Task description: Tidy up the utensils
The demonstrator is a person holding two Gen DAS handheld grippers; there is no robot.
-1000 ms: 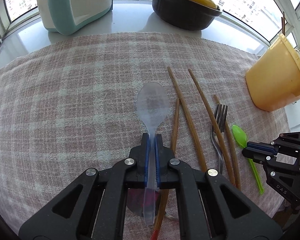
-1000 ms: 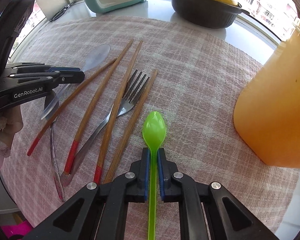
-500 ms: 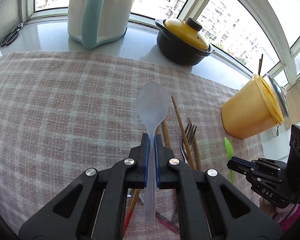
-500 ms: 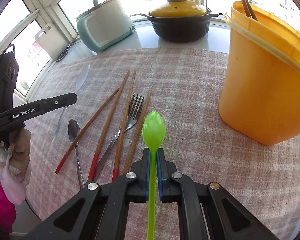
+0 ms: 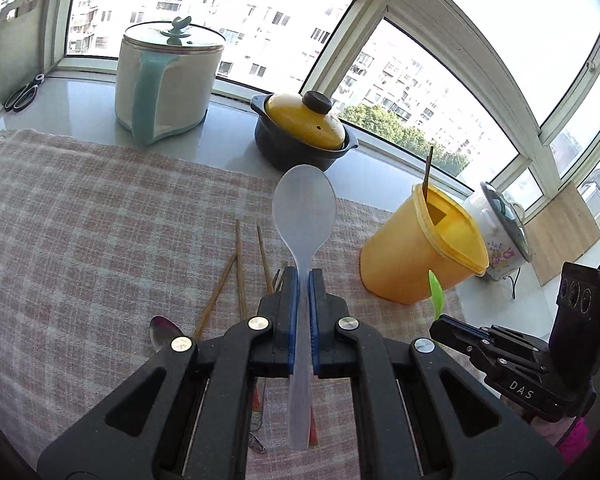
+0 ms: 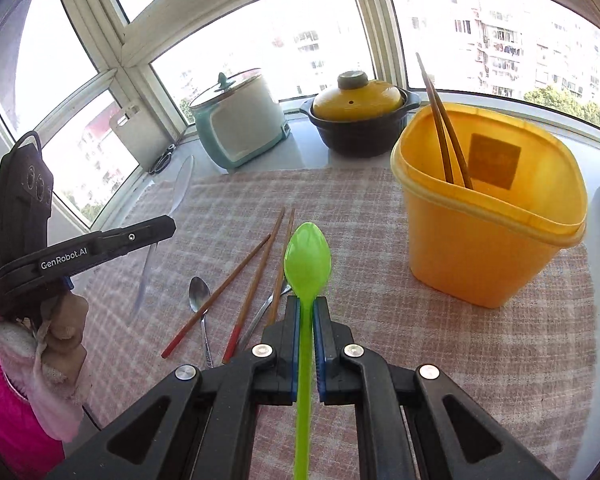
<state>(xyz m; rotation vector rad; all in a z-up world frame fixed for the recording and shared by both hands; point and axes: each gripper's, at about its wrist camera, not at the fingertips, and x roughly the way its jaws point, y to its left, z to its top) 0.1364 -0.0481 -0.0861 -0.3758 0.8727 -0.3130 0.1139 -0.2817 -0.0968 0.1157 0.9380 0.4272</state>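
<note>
Left tongs "GenRobot.AI" gripping clear spoon, right tongs "DAS" gripping green spoon

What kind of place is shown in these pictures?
Most likely a home kitchen counter in a window bay: a casserole pot and an electric cooker stand by the windows, and chopsticks lie on a checked cloth.

Checked cloth carries chopsticks, metal spoon, yellow bin.
</note>
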